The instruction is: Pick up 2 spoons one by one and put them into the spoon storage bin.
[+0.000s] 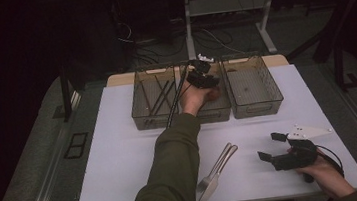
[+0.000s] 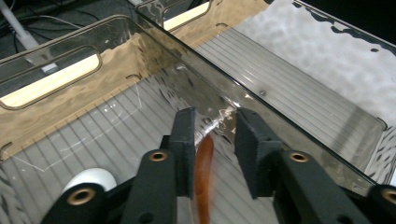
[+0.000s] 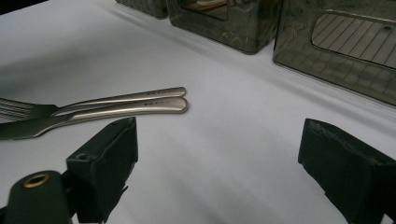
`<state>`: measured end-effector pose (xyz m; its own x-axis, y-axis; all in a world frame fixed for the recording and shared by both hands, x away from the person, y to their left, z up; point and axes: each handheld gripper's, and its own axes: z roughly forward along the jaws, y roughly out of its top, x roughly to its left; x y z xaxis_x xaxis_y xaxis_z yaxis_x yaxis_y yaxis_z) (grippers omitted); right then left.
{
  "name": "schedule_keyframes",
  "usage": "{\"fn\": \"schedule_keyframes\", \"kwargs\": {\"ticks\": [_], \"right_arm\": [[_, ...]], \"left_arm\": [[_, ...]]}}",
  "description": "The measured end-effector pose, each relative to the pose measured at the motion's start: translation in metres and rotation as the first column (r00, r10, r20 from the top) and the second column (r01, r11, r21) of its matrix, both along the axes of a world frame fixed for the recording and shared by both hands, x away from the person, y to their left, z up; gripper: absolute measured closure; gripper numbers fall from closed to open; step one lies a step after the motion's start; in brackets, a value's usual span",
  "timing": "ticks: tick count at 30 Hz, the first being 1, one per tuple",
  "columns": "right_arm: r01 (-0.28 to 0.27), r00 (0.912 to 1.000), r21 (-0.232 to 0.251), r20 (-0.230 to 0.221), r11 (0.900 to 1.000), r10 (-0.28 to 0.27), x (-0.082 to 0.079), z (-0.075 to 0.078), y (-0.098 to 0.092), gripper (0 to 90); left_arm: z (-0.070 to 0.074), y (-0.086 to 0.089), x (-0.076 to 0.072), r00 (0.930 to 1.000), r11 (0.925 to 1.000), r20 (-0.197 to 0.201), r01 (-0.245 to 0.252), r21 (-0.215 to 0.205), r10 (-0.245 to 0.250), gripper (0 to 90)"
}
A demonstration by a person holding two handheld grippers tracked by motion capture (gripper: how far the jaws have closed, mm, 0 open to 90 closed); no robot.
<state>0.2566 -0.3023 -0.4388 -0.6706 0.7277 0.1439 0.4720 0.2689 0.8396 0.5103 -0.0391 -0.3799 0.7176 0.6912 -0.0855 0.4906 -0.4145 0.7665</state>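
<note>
Smoked clear plastic forms the three bins at the far edge of the white tabletop. The left gripper reaches down into the middle bin. In the left gripper view a slim reddish-brown piece, blurred and hard to identify, lies between the fingers. It sits close against one pad, with a clear gap to the other, so the grip is released and nothing is clamped. The piece is low over the ribbed floor, beside the bin's long wall.

The step in hand appears to be setting this piece down in the middle bin. To do it well, spread the fingers enough that neither pad drags the piece. Then lift straight up and clear the wall and rim before swinging back, so the bin is not nudged against the left bin, which holds dark sticks, or the right bin.

The right gripper rests near the front edge with its fingers spread wide and empty. The fork and knife lie side by side just beside it, and are probably the next items to sort.
</note>
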Motion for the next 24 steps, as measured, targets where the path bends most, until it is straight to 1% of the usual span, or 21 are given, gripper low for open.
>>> {"fn": "schedule_keyframes", "kwargs": {"ticks": [1, 6, 11, 14, 15, 16, 18, 20, 21, 22, 23, 24], "right_arm": [[-0.001, 1.0000, 0.000, 0.001, 1.000, 0.001, 0.000, 0.000, 0.000, 11.6], [0.000, 1.0000, -0.002, 0.001, 1.000, 0.000, 0.000, 0.000, 0.000, 11.6], [0.000, 1.0000, -0.005, 0.000, 1.000, 0.000, 0.000, -0.001, 0.000, 11.6], [0.001, 1.0000, -0.009, 0.002, 1.000, -0.001, 0.001, -0.001, 0.000, 11.6], [0.002, 1.0000, -0.011, 0.004, 1.000, -0.002, 0.001, -0.001, 0.000, 11.6], [0.001, 1.0000, -0.011, 0.001, 1.000, -0.001, 0.001, -0.001, 0.000, 11.6], [0.003, 1.0000, -0.012, 0.000, 1.000, -0.003, 0.001, -0.001, 0.000, 11.6], [0.003, 1.0000, -0.013, 0.001, 1.000, -0.003, 0.001, -0.001, 0.000, 11.6], [0.004, 1.0000, -0.013, 0.001, 1.000, -0.004, 0.001, -0.001, 0.000, 11.6], [0.003, 1.0000, -0.013, 0.001, 1.000, -0.003, 0.001, -0.001, 0.000, 11.6], [0.002, 1.0000, -0.014, 0.000, 1.000, -0.002, 0.001, -0.001, 0.000, 11.6], [0.003, 1.0000, -0.014, 0.000, 1.000, -0.003, 0.001, -0.001, 0.000, 11.6]], "left_arm": [[0.001, 0.001, 0.000, 1.0000, 1.0000, 0.005, 0.003, 0.004, -0.003, 61.8], [0.007, 0.001, -0.004, 0.9998, 0.9998, 0.008, 0.019, -0.009, -0.019, 52.0], [0.015, 0.004, -0.010, 0.9983, 0.9984, 0.022, 0.055, -0.016, -0.054, 44.6], [0.019, 0.006, -0.015, 0.9972, 0.9965, 0.035, 0.068, -0.048, -0.066, 40.1], [0.020, 0.007, -0.016, 0.9971, 0.9959, 0.038, 0.068, -0.060, -0.066, 39.3], [0.022, 0.009, -0.018, 0.9961, 0.9953, 0.043, 0.080, -0.055, -0.078, 38.5], [0.024, 0.011, -0.021, 0.9954, 0.9943, 0.051, 0.084, -0.066, -0.081, 36.8], [0.026, 0.014, -0.024, 0.9941, 0.9934, 0.055, 0.097, -0.062, -0.094, 35.5], [0.027, 0.015, -0.026, 0.9941, 0.9927, 0.050, 0.100, -0.068, -0.097, 34.9], [0.027, 0.016, -0.028, 0.9934, 0.9921, 0.059, 0.103, -0.072, -0.099, 34.4], [0.028, 0.018, -0.030, 0.9925, 0.9916, 0.055, 0.113, -0.064, -0.109, 33.8], [0.029, 0.018, -0.033, 0.9926, 0.9906, 0.052, 0.113, -0.076, -0.110, 33.0]]}}
